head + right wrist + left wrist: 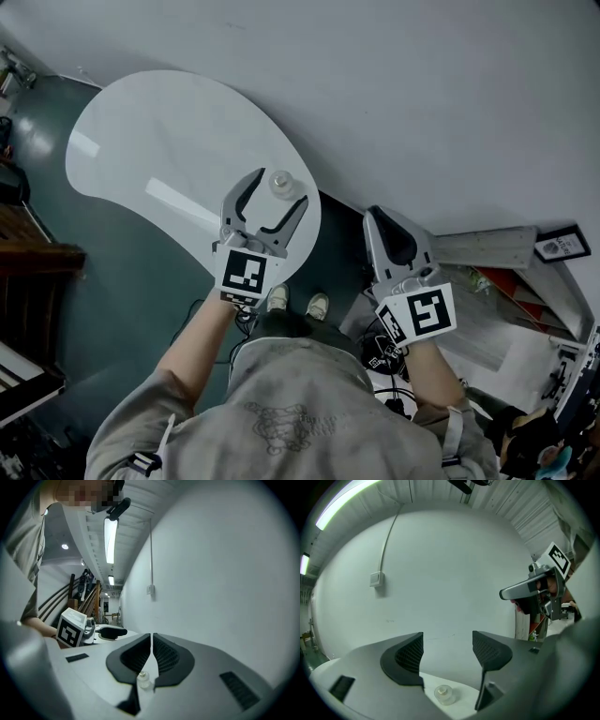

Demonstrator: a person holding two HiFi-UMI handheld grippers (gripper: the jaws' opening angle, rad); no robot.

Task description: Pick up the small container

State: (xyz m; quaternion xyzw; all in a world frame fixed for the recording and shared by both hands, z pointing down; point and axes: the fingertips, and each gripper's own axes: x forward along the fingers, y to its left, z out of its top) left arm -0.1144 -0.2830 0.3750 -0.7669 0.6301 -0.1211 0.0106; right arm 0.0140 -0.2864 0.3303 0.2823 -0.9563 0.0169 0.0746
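The small container (281, 182), a clear little jar with a round lid, stands near the right edge of the white kidney-shaped table (159, 150). My left gripper (278, 187) is open, its two fingers reaching either side of the jar without touching it. In the left gripper view the jar (444, 694) sits on the tabletop low between the spread dark pads (410, 656). My right gripper (380, 220) is shut with nothing in it and hangs off the table to the right. From its own view the shut gripper (152, 653) shows the jar (143, 679) small beyond its tips.
A pale wall runs behind the table, with a switch box (376, 578) on it. Dark floor (122, 253) surrounds the table. The person's shoes (277, 298) stand at the table's near edge. Clutter and a framed sign (562, 246) lie at the right.
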